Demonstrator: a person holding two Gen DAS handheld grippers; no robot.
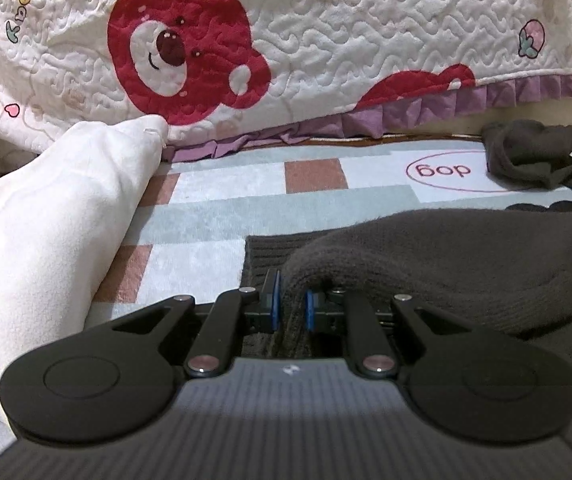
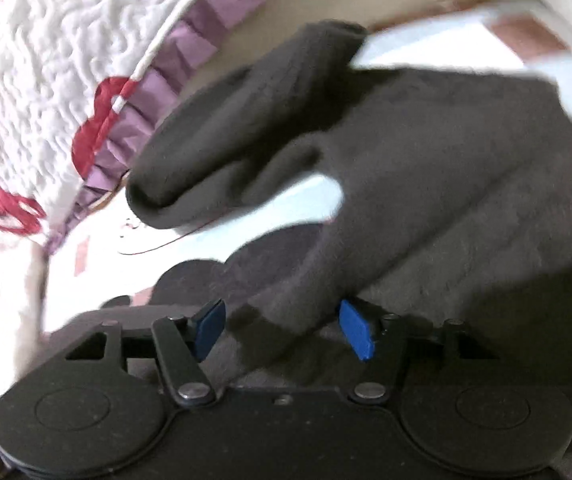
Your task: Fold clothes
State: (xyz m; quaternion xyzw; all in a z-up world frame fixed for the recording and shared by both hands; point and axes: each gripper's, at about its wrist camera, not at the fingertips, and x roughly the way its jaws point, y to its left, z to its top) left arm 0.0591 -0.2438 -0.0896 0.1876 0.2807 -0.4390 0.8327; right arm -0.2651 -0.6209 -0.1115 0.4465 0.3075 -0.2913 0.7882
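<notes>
A checked rug [image 1: 214, 208] covers the floor. Behind it hangs a quilted bedspread [image 1: 326, 32] with a purple frill [image 1: 486, 100].

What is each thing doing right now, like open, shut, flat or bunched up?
left gripper: shut on the dark sweater.
right gripper: open, fabric between its fingers.
dark sweater: rumpled, partly lifted.
white garment: bunched beside the rug.
rug: flat.
quilt: hanging down.

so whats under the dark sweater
The dark sweater lies on a checked mat of pale blue, white and brown patches. The left gripper pinches a fold. Anything beneath the covered part is hidden.
</notes>
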